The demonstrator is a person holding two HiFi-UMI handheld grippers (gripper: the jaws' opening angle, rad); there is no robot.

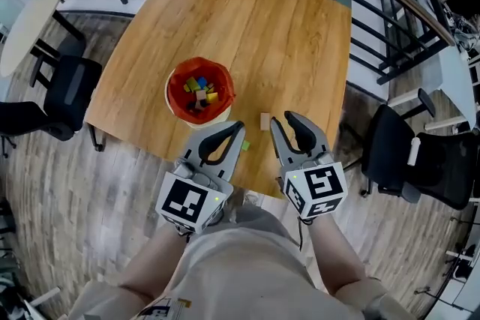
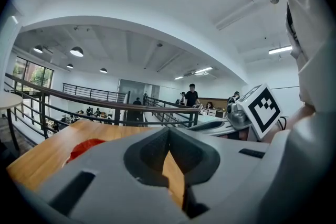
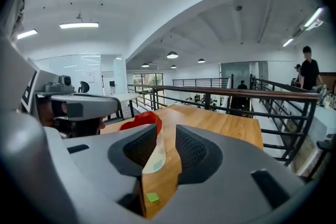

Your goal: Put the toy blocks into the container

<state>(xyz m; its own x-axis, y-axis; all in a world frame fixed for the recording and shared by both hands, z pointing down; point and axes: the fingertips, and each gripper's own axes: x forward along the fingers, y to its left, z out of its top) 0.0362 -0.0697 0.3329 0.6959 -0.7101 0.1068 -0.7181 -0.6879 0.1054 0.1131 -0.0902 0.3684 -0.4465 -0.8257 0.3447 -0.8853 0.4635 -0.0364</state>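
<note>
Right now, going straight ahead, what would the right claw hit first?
The right claw likely meets the brown wooden tabletop by the small green block seen between its jaws; depth unclear.

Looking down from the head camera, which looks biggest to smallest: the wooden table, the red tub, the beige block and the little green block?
1. wooden table, by far the largest
2. red tub
3. beige block
4. green block, a tiny speck beside the beige one
</note>
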